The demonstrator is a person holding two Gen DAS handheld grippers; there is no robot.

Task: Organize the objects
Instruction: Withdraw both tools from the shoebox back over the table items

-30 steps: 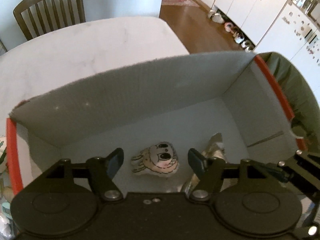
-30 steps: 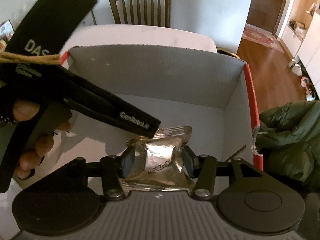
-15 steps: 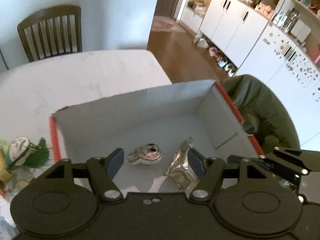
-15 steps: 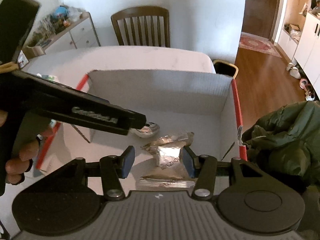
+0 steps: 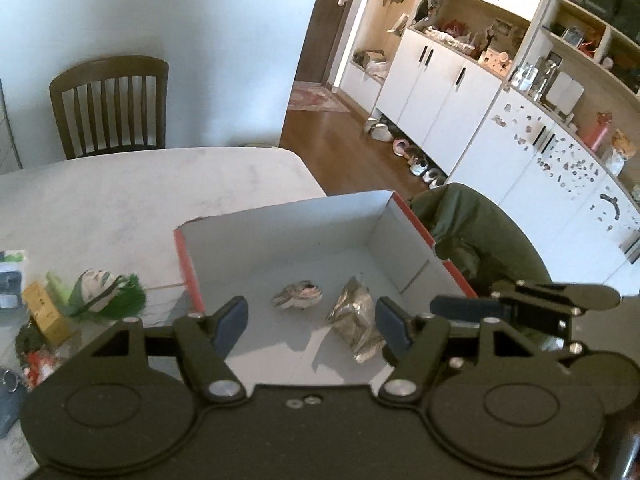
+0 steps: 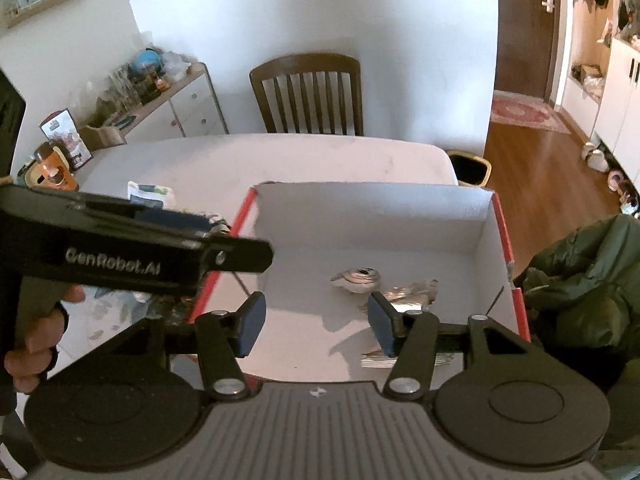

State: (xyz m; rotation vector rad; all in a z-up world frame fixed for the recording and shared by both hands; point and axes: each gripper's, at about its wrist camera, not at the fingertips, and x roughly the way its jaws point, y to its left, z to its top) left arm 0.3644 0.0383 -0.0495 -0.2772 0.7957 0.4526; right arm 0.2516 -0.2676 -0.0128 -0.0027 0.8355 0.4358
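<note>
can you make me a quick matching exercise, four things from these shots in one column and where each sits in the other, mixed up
Things:
1. foil packet
2. green-haired doll
3. wooden chair
4. green jacket

Places:
A. on the table left of the box
B. behind the table's far edge
C. inside the box, beside the small plush toy
D. outside the box's right wall

Pairs: 1-C, 2-A, 3-B, 4-D

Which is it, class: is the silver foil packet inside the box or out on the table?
Inside: the foil packet lies on the box floor beside the small toy.
</note>
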